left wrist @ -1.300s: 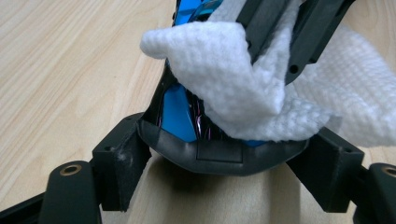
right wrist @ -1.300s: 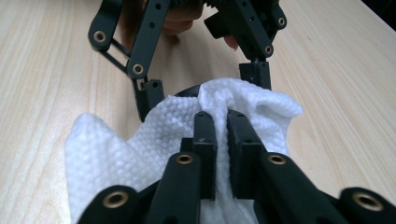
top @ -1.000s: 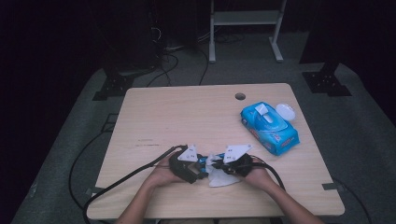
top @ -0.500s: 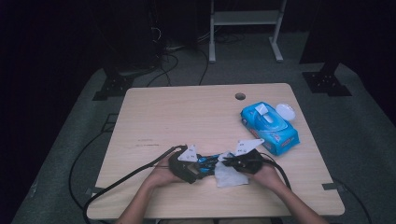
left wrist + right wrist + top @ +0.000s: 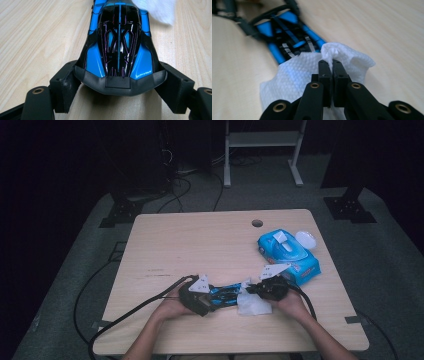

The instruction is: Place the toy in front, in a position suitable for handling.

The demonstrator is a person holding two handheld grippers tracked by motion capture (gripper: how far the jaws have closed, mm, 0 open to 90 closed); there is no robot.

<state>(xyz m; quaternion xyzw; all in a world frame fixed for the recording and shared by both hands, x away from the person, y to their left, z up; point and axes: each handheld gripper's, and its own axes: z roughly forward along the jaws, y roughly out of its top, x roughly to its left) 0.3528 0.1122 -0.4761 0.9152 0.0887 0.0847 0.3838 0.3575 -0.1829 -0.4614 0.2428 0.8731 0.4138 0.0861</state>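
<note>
Tabletop (image 5: 200,240) lies bare beyond toy car (image 5: 118,42) and wipe (image 5: 307,72).

I see a glossy blue-and-black toy car (image 5: 119,42) lying flat on the table (image 5: 200,245), and a crumpled white wipe (image 5: 312,72) draped against its far end, pinched at one fold.

One blue toy car (image 5: 226,295) and one white wipe (image 5: 252,304) near. One wipe pack (image 5: 288,256), one white lid (image 5: 306,239) far right. Two grippers: left gripper (image 5: 212,296), right gripper (image 5: 252,290).
</note>
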